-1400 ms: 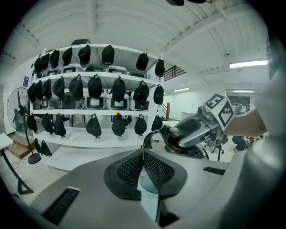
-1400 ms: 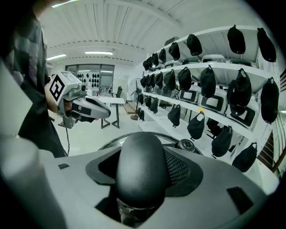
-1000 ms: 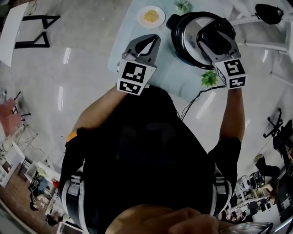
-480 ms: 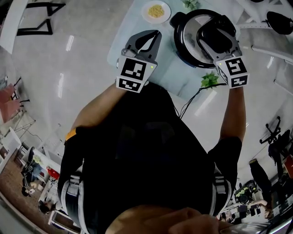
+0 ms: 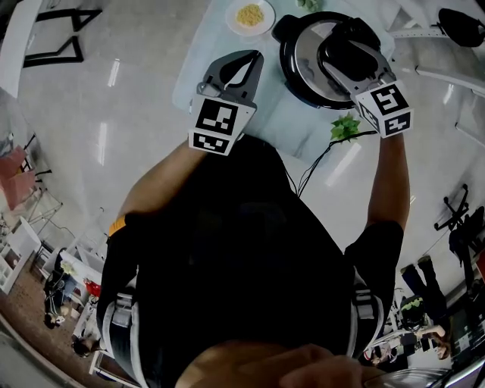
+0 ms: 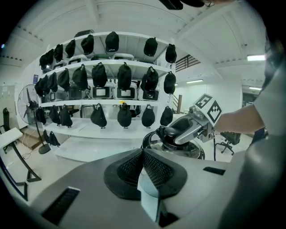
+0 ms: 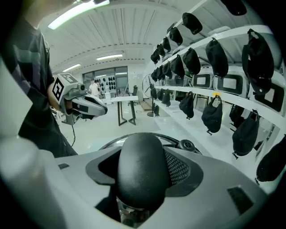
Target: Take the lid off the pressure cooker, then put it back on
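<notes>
Pressure-cooker lid lies flat on the pressure cooker, its steel top facing up. The pot stands on the right part of a pale table, near the edge where the person stands.

On the middle of the lid is a black handle, longer than it is wide. Its long axis runs straight away from the right gripper, in line with the way that gripper points. From the head view that is slantwise toward the table's far left.

The right gripper comes at the handle tilted downward, jaws spread wide across the handle's narrow width. The handle fills the gap and the pads look pressed to both its sides, so it is clasped. A small black valve knob sits on the lid just beyond the handle, to its right.

The left gripper hangs over the table beside the cooker, apart from it. Its pads meet with nothing between them.

Farther off on the table sits a white plate of yellow food. A green sprig lies at the near edge, just beside the right gripper's marker cube. A black cord drops from that edge. White shelves hung with dark bags fill the wall behind.
</notes>
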